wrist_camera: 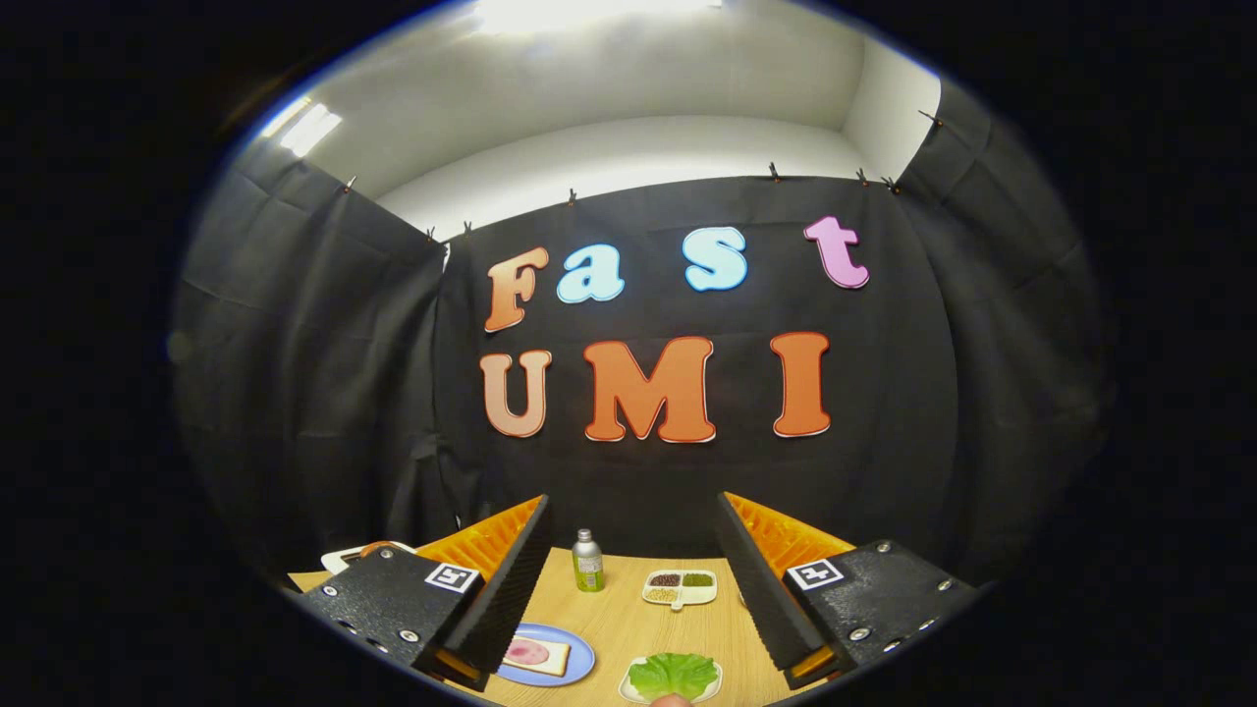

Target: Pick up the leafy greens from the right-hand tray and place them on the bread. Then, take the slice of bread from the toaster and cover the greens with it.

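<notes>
The left finger (511,579) covers the left part of the blue plate (574,656) and a white object (344,558) near the tabletop's (628,614) left rear corner. The leafy greens (674,675) and their white tray (628,690) are cut off at the near edge. The compartment dish's (680,587) contents are too small to identify.

The leafy greens (674,675) lie flat and ruffled, bright green, on a small white tray (709,688) on the wooden table, low between the two fingers and nearer the right one; to their left a slice of bread (536,656), pale with a pink round of meat on top, rests flat on a blue plate (576,660), just beside the left finger.
</notes>
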Demonstrator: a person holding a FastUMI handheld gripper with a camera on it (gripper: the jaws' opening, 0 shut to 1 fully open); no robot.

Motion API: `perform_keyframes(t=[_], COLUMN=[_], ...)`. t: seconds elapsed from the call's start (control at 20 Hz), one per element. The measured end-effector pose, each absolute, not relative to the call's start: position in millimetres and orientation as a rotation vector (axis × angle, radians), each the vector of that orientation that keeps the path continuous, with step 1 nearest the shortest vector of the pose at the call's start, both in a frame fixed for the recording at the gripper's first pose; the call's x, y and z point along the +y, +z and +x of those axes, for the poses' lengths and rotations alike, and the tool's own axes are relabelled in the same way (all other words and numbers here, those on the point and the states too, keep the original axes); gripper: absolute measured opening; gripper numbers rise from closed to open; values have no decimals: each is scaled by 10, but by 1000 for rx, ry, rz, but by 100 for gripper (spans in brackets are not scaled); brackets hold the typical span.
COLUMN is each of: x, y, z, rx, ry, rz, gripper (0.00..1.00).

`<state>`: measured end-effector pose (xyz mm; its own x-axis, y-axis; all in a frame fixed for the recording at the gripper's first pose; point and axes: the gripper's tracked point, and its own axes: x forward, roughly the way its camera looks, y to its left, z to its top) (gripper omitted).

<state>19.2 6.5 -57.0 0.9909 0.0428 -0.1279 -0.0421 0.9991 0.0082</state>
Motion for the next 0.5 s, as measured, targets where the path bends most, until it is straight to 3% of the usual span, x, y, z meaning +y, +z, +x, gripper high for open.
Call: perform_keyframes(t=[0.5], x=[81], y=[-1910], z=[373], rx=[575], ry=[79], rz=[-35], gripper=[98])
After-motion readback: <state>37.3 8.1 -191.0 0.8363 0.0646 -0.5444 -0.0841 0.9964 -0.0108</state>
